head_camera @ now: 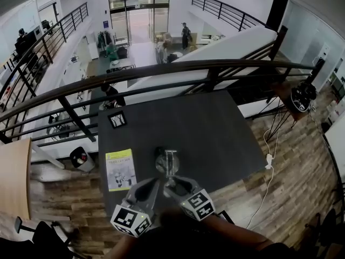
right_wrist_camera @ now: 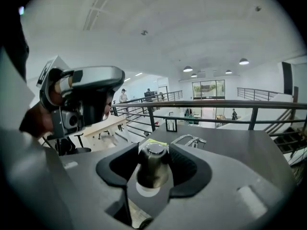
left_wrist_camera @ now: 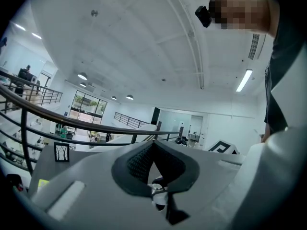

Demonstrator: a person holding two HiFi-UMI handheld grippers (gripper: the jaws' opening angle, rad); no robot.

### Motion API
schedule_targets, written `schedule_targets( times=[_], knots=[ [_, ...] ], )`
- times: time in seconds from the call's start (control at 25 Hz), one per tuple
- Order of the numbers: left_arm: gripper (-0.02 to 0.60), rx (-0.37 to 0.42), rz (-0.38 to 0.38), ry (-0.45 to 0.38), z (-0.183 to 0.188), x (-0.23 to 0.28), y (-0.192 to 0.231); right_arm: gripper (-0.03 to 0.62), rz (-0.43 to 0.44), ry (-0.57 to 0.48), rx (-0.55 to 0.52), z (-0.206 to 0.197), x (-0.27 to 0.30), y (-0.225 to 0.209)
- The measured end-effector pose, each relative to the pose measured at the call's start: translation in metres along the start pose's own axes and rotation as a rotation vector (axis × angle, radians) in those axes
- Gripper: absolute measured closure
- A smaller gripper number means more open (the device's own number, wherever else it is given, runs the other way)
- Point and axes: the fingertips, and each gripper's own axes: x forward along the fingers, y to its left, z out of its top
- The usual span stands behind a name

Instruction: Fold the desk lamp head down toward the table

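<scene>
A dark tabletop (head_camera: 215, 134) is standing on a wooden floor (head_camera: 302, 161), right beside a black railing (head_camera: 161, 69). A yellow-green booklet (head_camera: 120, 169) is lying flat near its left edge. A small black-framed picture (head_camera: 117, 119) is standing near the back left corner. A desk lamp (head_camera: 168, 162) is sitting near the front edge, just right of the booklet.

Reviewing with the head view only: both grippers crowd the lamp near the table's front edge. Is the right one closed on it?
Observer: No. In the right gripper view the right gripper has its fingers apart around the lamp's dark post, gaps on both sides.
Operator: And the left one?
Observer: In the left gripper view the left gripper has its fingertips meeting; a small shiny part shows in the gap below them.
</scene>
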Motion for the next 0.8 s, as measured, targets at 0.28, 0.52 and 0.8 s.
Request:
schedule_targets(
  times=[0.28, 0.52, 0.8],
  knots=[
    [0.58, -0.014, 0.016, 0.017, -0.002, -0.007, -0.004, 0.402, 0.01, 0.064, -0.042, -0.033, 0.01, 0.009],
    [0.58, -0.027, 0.047, 0.034, -0.011, -0.017, 0.001, 0.41, 0.018, 0.14, -0.061, -0.07, 0.024, 0.008],
    [0.58, -0.059, 0.074, 0.036, -0.015, -0.026, 0.014, 0.415, 0.01, 0.21, -0.106, -0.105, 0.05, 0.002]
  ],
)
